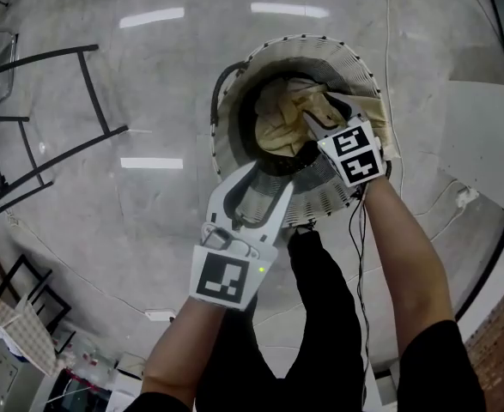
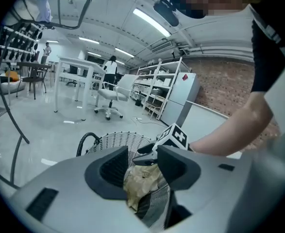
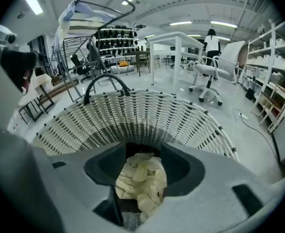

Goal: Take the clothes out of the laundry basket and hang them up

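Hovering inside the laundry basket [image 1: 227,141]: right gripper [image 1: 320,110], jaws wide apart, empty; crumpled cream garment [image 1: 279,120] lies just below and ahead of it, in the basket's well; left gripper [image 1: 271,177], jaws partly apart, empty, at near rim, farther off.

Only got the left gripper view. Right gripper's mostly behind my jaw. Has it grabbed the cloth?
Observer: No. Right gripper view: the right gripper has its jaws apart, with the cream cloth below them, not pinched.
Operator: Is it inside the basket?
Observer: Head view: yes. It reaches past the laundry basket rim, tips over the cloth.
Operator: And my left?
Observer: Head view: the left gripper is open over the basket's near wall, holding nothing.
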Demonstrator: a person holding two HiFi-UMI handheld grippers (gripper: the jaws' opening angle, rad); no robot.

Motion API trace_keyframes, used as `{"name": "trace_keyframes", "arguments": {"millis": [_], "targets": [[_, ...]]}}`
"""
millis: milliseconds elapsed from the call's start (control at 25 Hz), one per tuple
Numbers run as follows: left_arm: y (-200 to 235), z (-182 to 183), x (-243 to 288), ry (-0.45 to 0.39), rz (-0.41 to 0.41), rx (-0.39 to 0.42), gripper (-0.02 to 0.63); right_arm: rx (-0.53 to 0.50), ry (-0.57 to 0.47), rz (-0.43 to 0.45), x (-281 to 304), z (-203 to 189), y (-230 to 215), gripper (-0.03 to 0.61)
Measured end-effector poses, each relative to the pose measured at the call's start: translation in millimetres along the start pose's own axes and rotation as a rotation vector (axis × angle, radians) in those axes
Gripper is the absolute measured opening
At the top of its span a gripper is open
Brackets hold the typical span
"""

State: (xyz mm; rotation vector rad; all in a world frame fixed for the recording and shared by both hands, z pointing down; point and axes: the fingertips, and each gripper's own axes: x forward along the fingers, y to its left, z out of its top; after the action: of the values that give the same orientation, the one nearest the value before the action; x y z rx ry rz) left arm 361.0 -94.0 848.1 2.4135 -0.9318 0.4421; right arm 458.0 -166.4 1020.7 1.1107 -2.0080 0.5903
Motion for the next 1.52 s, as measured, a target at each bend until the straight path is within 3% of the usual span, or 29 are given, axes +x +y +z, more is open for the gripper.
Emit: {"name": "trace_keyframes", "arguments": {"millis": [240,480,600,1000,1120,1160,1200,1280,1520], "targets": [[13,-41,20,-0.003,0.008,-0.011,0.166,-0.127,0.069,0.008,56,-28,-9,0.266],[24,-65,34,-0.008,0.009,-0.016,0.166,-0.454,0.229,0.046,107,-61,-10,0.278],[28,-73,40,-0.009,0.009,-0.020,0.166,-0.542,0.287,0.075,130,-79,-12,0.282],[33,-98,53,0.020,-0.015,0.026,0.166,-0.580,0.452,0.076,182,-132,-38,0.266],[33,-97,52,0.010,-0.015,0.015,0.166,-0.624,0.522,0.051,188,-147,-42,0.200],[32,-96,51,0.010,-0.016,0.016,0.166,-0.632,0.535,0.038,187,-149,-43,0.137],[32,-96,51,0.012,-0.017,0.017,0.166,-0.632,0.536,0.026,185,-149,-44,0.080],[31,-95,49,0.015,-0.013,0.016,0.166,-0.609,0.499,0.017,179,-142,-43,0.035],[26,-81,36,0.023,0.031,-0.023,0.166,-0.426,0.344,0.077,140,-105,-20,0.018]]}}
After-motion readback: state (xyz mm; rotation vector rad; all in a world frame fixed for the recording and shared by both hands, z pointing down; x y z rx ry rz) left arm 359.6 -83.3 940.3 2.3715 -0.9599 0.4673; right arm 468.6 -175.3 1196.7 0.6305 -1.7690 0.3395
